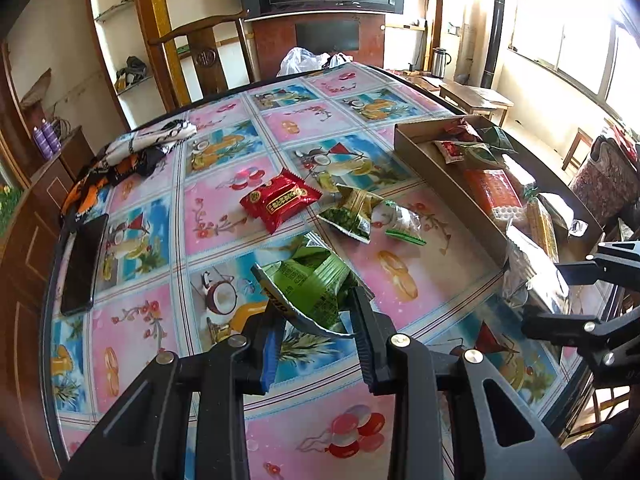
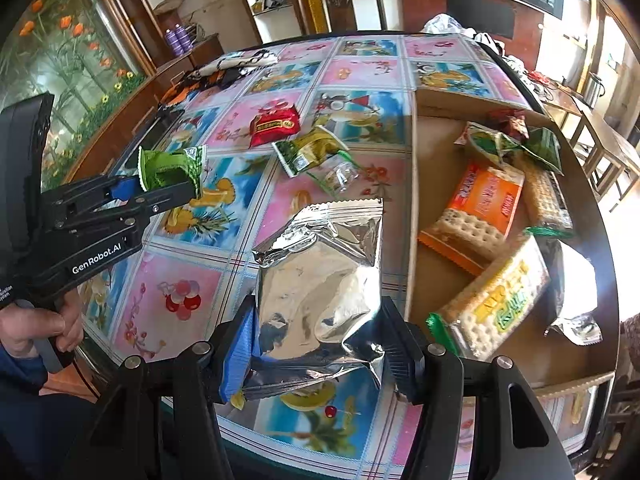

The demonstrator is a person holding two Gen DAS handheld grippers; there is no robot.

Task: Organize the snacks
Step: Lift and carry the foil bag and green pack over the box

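Note:
My left gripper [image 1: 316,320] is shut on a green snack packet [image 1: 316,284], held above the table; the same gripper [image 2: 170,186] and green packet [image 2: 168,170] show at the left of the right wrist view. My right gripper [image 2: 320,340] is shut on a silver foil bag [image 2: 320,280], lifted beside the cardboard box [image 2: 412,208]. Loose on the tablecloth lie a red packet [image 1: 278,200], a green-yellow packet [image 1: 352,212] and a clear wrapper [image 1: 402,220]. Inside the box are cracker packs [image 2: 480,204] and several other snacks.
A dark phone [image 1: 82,264] lies at the table's left edge, with a patterned cloth [image 1: 136,156] behind it. A wooden chair [image 1: 200,52] and a white plastic bag [image 1: 304,60] stand at the far side. A person's hand [image 2: 32,328] grips the left tool's handle.

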